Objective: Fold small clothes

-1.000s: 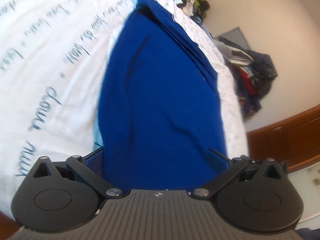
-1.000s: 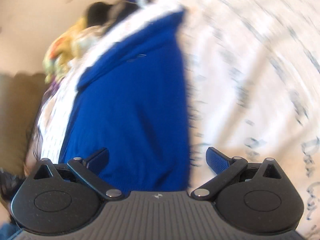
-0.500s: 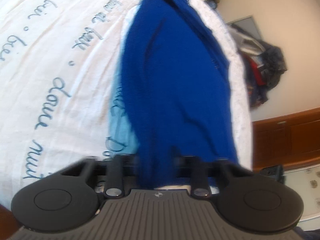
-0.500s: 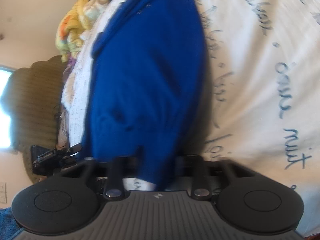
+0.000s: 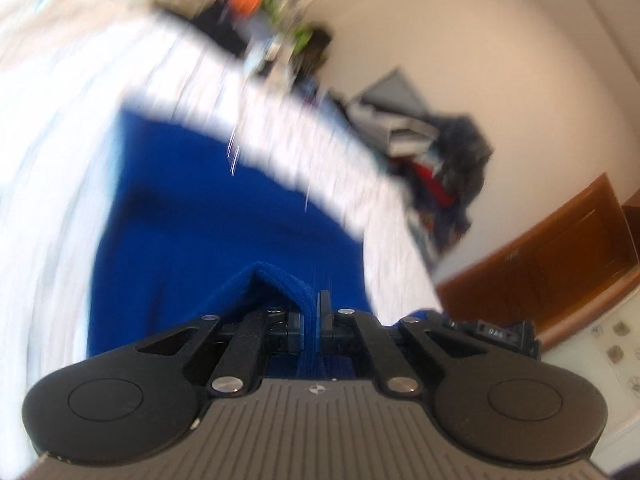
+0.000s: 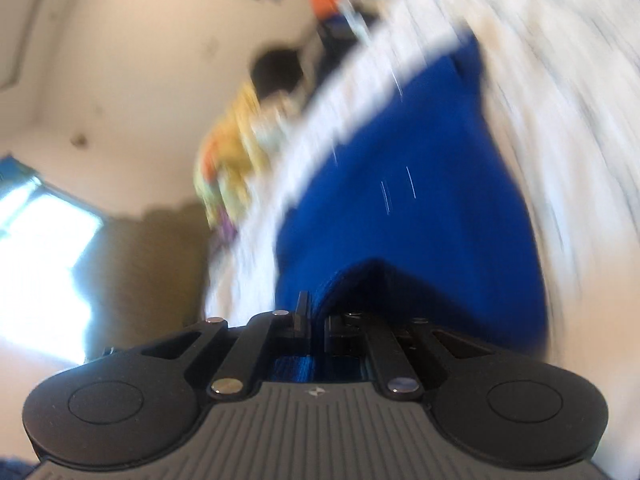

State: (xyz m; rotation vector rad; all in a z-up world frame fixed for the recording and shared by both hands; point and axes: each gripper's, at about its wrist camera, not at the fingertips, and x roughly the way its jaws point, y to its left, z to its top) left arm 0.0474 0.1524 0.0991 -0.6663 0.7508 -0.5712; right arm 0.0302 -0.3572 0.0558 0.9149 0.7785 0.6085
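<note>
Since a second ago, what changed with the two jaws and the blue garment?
Both jaws went from wide open to shut on the blue garment: left gripper and right gripper each pinch its near hem and have lifted it, carrying it forward. The garment's far part stays on the white sheet.

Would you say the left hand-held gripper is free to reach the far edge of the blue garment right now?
Probably not yet: the left hand-held gripper is already shut on the near hem of the blue garment, so it would have to release first.
</note>
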